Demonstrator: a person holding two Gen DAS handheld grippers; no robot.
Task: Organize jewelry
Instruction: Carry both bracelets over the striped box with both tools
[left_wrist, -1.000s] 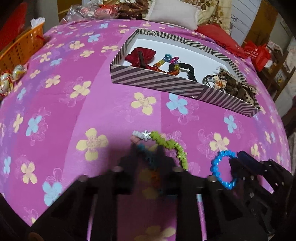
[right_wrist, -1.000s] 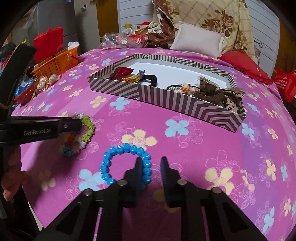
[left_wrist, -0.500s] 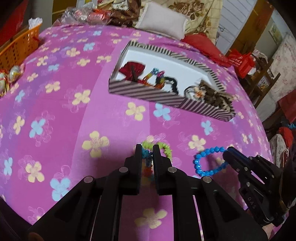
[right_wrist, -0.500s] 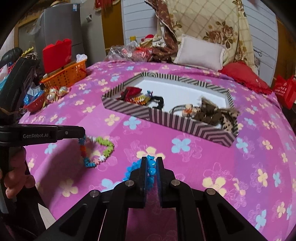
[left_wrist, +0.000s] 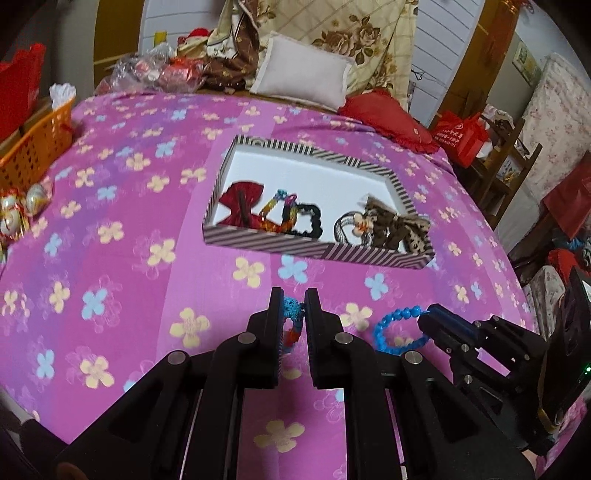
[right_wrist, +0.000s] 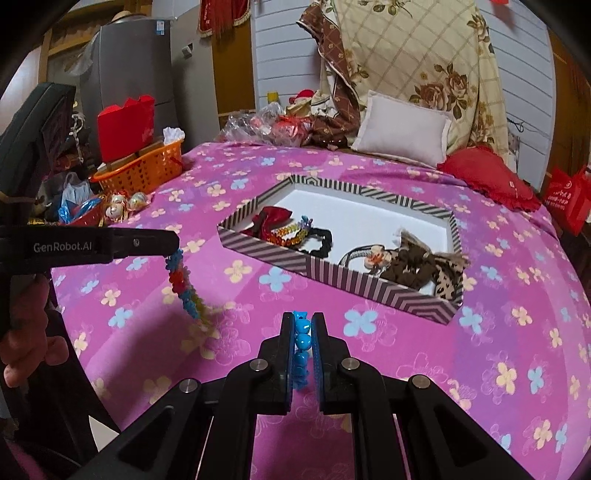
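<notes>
Bracelets are the items being tidied: a multicoloured flower-bead bracelet (right_wrist: 184, 286) dangles from the left gripper (left_wrist: 293, 308), lifted clear of the pink flowered bedspread (left_wrist: 110, 206), and a blue bead bracelet (right_wrist: 301, 347) is pinched in the right gripper (right_wrist: 303, 334) just to its right, probably so both can be carried together to the box. Both grippers' jaws are nearly closed, each clamped on its own bracelet with the beads between the pads. Farther back on the bed sits the striped box (left_wrist: 288, 247), which already holds hair bows, scrunchies and other bracelets.
</notes>
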